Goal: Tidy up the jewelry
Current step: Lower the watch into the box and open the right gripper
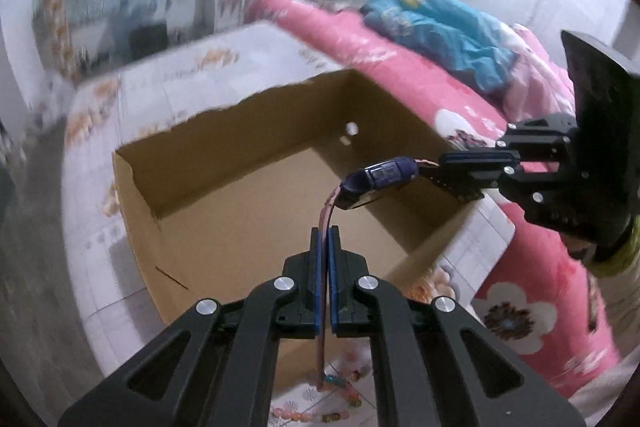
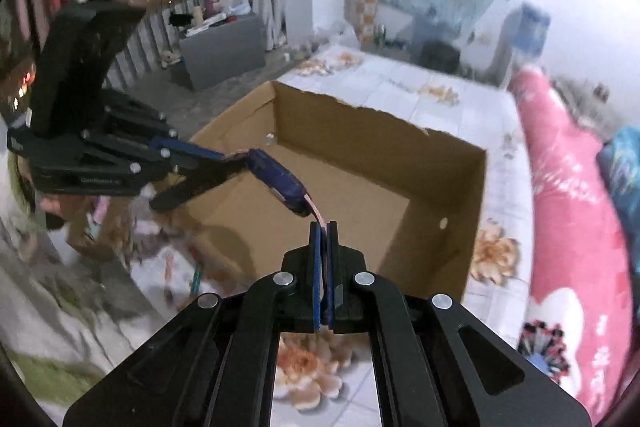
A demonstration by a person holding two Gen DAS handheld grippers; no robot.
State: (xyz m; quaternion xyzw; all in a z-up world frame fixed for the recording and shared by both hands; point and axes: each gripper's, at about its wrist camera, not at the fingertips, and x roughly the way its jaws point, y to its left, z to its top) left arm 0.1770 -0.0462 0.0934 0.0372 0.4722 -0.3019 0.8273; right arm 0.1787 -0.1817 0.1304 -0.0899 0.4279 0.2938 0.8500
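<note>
A watch with a dark purple body point(image 1: 380, 177) and a thin pink strap point(image 1: 327, 211) hangs stretched between both grippers, above an open cardboard box point(image 1: 136, 183). In the left wrist view my left gripper point(image 1: 326, 231) is shut on one strap end, and the strap runs on down between its pads. My right gripper point(image 1: 438, 167) comes in from the right, shut on the other strap end. The right wrist view shows the same watch point(image 2: 280, 183). There my right gripper point(image 2: 323, 227) pinches the strap and my left gripper point(image 2: 230, 161) holds the far end, over the box point(image 2: 360, 139).
The box stands on a table with a floral cloth point(image 2: 432, 83). Bead bracelets point(image 1: 340, 387) lie on the cloth just in front of the box. A pink bed point(image 1: 400, 67) with a blue blanket point(image 1: 440, 27) runs along the table's right side. Small items point(image 2: 180, 267) lie left of the box.
</note>
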